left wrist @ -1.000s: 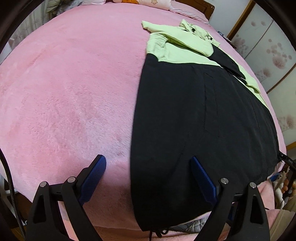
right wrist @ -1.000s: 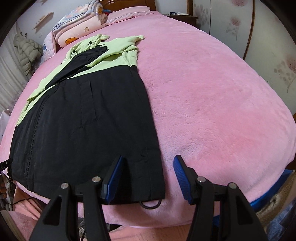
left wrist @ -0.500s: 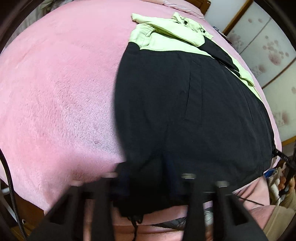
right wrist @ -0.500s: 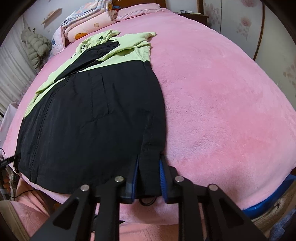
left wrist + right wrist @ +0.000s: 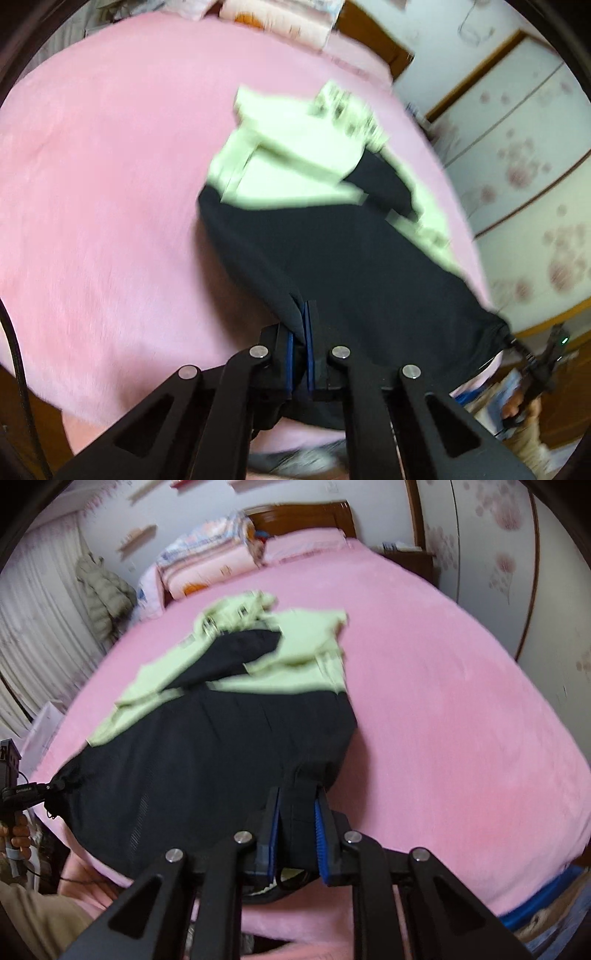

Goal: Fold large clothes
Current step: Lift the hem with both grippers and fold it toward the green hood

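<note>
The jacket [image 5: 362,266] lies on the pink bed [image 5: 110,184], collar at 12 o'clock. Its hem corners are clamped by the left gripper [image 5: 301,321] and right gripper [image 5: 295,812]. Both corners should be raised level and carried toward 12 o'clock.

Count, both views:
- black-and-green garment [image 5: 354,258]: 1, spread on the bed
- pink bed cover [image 5: 461,686]: 1
- grippers: 2, left gripper [image 5: 303,332], right gripper [image 5: 295,812]
- folded quilts [image 5: 207,561], far end: 1 stack
- padded coat [image 5: 103,594], hanging far left: 1
</note>
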Demonstrator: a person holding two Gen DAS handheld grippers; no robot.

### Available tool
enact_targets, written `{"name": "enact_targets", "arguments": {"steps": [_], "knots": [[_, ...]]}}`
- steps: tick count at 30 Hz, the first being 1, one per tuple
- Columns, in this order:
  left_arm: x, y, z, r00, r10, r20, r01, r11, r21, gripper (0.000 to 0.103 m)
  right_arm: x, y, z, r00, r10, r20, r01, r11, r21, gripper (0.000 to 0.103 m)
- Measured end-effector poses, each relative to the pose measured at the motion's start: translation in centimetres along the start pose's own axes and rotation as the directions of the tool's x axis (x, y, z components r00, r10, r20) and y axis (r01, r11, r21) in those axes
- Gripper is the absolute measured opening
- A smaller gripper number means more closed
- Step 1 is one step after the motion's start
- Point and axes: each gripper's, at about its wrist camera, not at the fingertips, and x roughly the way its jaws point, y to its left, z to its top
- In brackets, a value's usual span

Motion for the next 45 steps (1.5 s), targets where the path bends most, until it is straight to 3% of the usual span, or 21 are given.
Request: {"name": "enact_targets", "arguments": {"steps": [8,15,21,27,29,30,32,33,34,36,39,41,43,45], "knots": [[-2.3,-2.7,9.7,0.982,-0.022,0.185,0.035,0.997,-0.065,0.003,-2.1,1.4,10.0,0.982,0.062,0.178,-0.07,0.997,0.04,0.015],[1.1,-1.6,18.9,0.967,0.04,0.252,0.007,0.983,-0.183,0.003,1.5,0.2,19.3,0.975,0.026,0.223,-0.056,0.99,0.129,0.015],[8.2,-0.9,26.0,0.967,0.132,0.217,-0.089,0.976,-0.197,0.003,9.2,-1.4,26.6,0.979,-0.012,0.202,-0.029,0.98,0.199,0.016],[18.4,1.8,29.6,0.974,0.2,0.103,-0.171,0.956,-0.239,0.005,20.4,-3.2,30.3,0.995,-0.061,0.082,0.037,0.961,0.272,0.017],[21.5,2.9,30.1,0.971,0.235,0.036,-0.217,0.94,-0.263,0.016,24.4,-4.3,30.3,0.997,-0.078,-0.001,0.075,0.948,0.31,0.021],[22.4,3.5,30.2,0.971,0.237,0.018,-0.223,0.935,-0.276,0.027,25.8,-4.8,30.1,0.995,-0.09,-0.04,0.098,0.941,0.323,0.021],[23.4,4.5,30.5,0.971,0.24,0.012,-0.225,0.927,-0.3,0.043,28.4,-5.7,29.9,0.99,-0.085,-0.112,0.119,0.927,0.354,0.024],[23.5,4.7,30.6,0.972,0.234,0.018,-0.218,0.927,-0.305,0.053,28.8,-6.0,29.6,0.991,-0.073,-0.116,0.111,0.921,0.373,0.025],[23.3,4.9,30.7,0.973,0.227,0.034,-0.207,0.93,-0.304,0.057,28.7,-6.2,29.5,0.993,-0.06,-0.105,0.096,0.917,0.387,0.027],[23.0,4.9,30.9,0.97,0.231,0.076,-0.201,0.939,-0.28,0.064,28.0,-7.0,29.4,0.998,-0.025,-0.053,0.044,0.912,0.407,0.038],[22.7,4.3,31.3,0.971,0.215,0.108,-0.193,0.964,-0.181,0.065,26.4,-8.0,29.5,1.0,0.004,0.03,-0.016,0.912,0.41,0.052],[22.6,3.3,31.0,0.978,0.175,0.118,-0.17,0.984,-0.05,0.065,25.6,-8.3,29.4,0.998,0.015,0.068,-0.04,0.918,0.394,0.06],[21.4,2.6,30.3,0.977,0.173,0.123,-0.182,0.981,0.072,0.065,25.0,-8.2,29.3,0.997,0.021,0.079,-0.046,0.94,0.338,0.062],[21.3,1.5,29.3,0.975,0.185,0.124,-0.208,0.953,0.218,0.065,25.2,-7.6,29.2,0.998,-0.008,0.055,-0.007,0.964,0.265,0.062]]}}
